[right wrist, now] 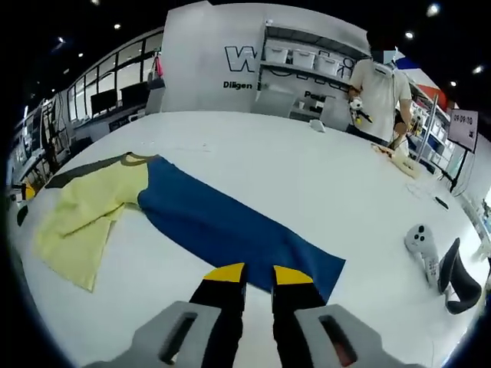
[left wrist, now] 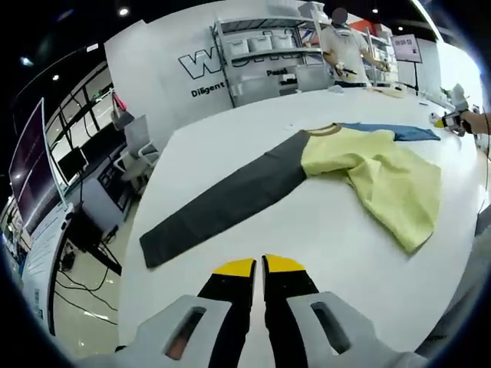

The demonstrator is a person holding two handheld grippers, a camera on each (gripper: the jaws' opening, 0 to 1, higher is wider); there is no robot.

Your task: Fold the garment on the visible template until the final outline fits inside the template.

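Note:
A long-sleeved garment lies spread on the white table [left wrist: 230,284]. Its yellow body [left wrist: 383,176] is partly folded over itself, with a dark grey sleeve [left wrist: 230,199] stretched toward me and a blue sleeve [left wrist: 406,133] on the far side. My left gripper [left wrist: 259,268] hovers short of the grey sleeve's cuff, jaws together, nothing held. In the right gripper view the blue sleeve [right wrist: 230,222] runs from the yellow body [right wrist: 84,215] to my right gripper [right wrist: 259,274], whose jaws stand slightly apart just short of its cuff. The right gripper [left wrist: 460,119] also appears far right in the left gripper view.
A person [right wrist: 380,88] stands at the table's far side near shelves [left wrist: 261,46] with bins. A white controller [right wrist: 422,241] and a black object [right wrist: 456,280] lie on the table at right. Chairs and desks [left wrist: 130,146] stand beyond the table's left edge.

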